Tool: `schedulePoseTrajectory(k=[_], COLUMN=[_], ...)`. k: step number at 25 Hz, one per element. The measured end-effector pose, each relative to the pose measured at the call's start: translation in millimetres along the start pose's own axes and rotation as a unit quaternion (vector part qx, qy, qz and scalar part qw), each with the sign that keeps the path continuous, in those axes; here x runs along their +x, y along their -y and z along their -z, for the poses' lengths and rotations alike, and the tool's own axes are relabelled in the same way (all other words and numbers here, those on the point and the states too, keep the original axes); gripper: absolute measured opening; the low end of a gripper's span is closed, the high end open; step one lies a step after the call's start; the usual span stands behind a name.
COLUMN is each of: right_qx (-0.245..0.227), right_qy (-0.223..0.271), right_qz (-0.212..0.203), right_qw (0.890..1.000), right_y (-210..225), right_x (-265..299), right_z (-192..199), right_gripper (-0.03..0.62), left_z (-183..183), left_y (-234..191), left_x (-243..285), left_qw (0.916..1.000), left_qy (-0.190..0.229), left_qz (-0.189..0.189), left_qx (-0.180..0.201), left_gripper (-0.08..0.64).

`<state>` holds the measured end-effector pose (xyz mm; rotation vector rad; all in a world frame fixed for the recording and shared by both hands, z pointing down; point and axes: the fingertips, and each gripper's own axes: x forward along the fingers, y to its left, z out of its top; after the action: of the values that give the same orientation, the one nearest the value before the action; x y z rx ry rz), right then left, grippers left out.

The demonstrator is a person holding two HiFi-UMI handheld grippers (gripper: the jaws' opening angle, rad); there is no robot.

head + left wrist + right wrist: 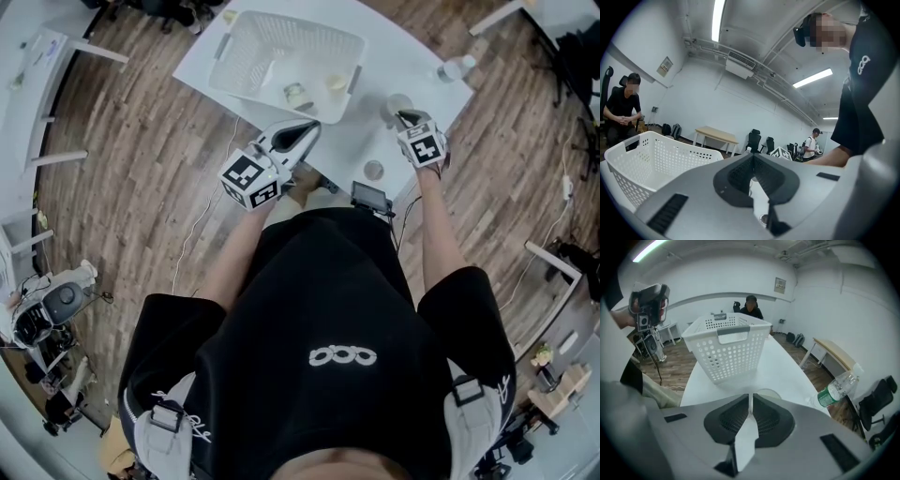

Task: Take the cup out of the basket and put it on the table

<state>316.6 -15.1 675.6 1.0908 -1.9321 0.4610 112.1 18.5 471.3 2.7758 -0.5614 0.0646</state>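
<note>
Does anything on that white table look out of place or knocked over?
Yes: the clear water bottle lies on its side near the far right edge of the table instead of standing. Nothing looks spilled; the cup at the right tool stands upright.

The head view looks steeply down from above the person onto the table (412,56), with the basket (246,58) and both grippers well below it. The left gripper (309,127) view sits low by the table's near edge and tilts upward, past the basket's side to a far wall and the ceiling. The right gripper (401,114) view looks along the tabletop, close over the cup (768,393), toward the basket. All three views share the basket. The head and right gripper views also share the bottle (836,391).
</note>
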Motion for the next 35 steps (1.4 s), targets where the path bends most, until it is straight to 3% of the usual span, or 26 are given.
schedulePoseTrajectory(k=[5,11,20,25,35], right_qx=[0.02,-0.009,0.018,0.017,0.014], right_qy=[0.063,0.144,0.271,0.279,0.268], right_qz=[0.012,0.015,-0.037,-0.061,-0.058], right_qw=[0.998,0.989,0.962,0.958,0.962], right_y=[-13.9,-50.5,-107.9,-124.7,-120.1], right_x=[-42.5,-90.4,-134.0,-131.8,-131.6], right_z=[-17.6,-50.1,-109.9,-120.2,-118.9], right_gripper=[0.04,0.028,0.025,0.025,0.025], left_z=[0.7,2.3,2.9,3.9,2.9], left_y=[-5.8,-9.9,-23.0,-24.6,-27.3], left_x=[-11.2,-24.8,-40.1,-39.0,-37.6], left_qw=[0.9999,0.9995,0.9979,0.9976,0.9976], left_qy=[0.002,0.012,0.02,0.017,0.009], left_qz=[-0.01,-0.031,-0.062,-0.066,-0.068], left_qx=[0.002,-0.002,-0.001,0.003,0.009], left_gripper=[0.008,0.008,0.008,0.008,0.008])
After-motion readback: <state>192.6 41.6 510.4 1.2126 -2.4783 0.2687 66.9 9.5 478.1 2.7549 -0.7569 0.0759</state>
